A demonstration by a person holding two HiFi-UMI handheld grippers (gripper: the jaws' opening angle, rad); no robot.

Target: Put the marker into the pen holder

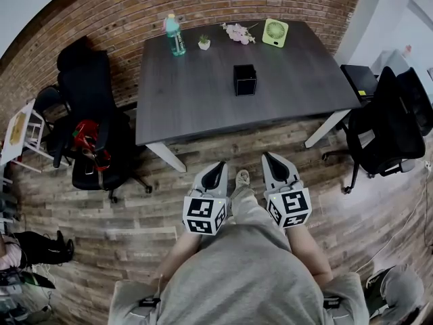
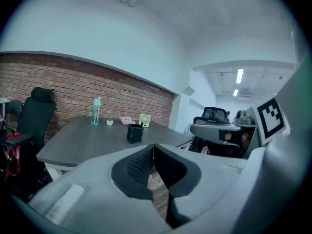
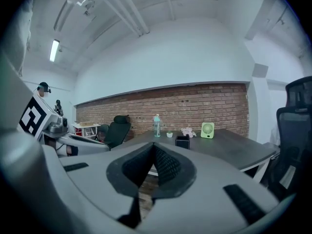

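Left gripper and right gripper: jaws pressed together, empty, held side by side well short of the table. The pen holder stands upright straight ahead at mid-table, about equally far from both. No marker is visible in any view.

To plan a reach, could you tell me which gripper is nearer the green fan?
Right. The right gripper hangs short of the table, roughly in line with the green fan at its far edge; the left gripper is further left.

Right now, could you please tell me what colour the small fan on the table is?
The fan is light green, seen best in the head view.
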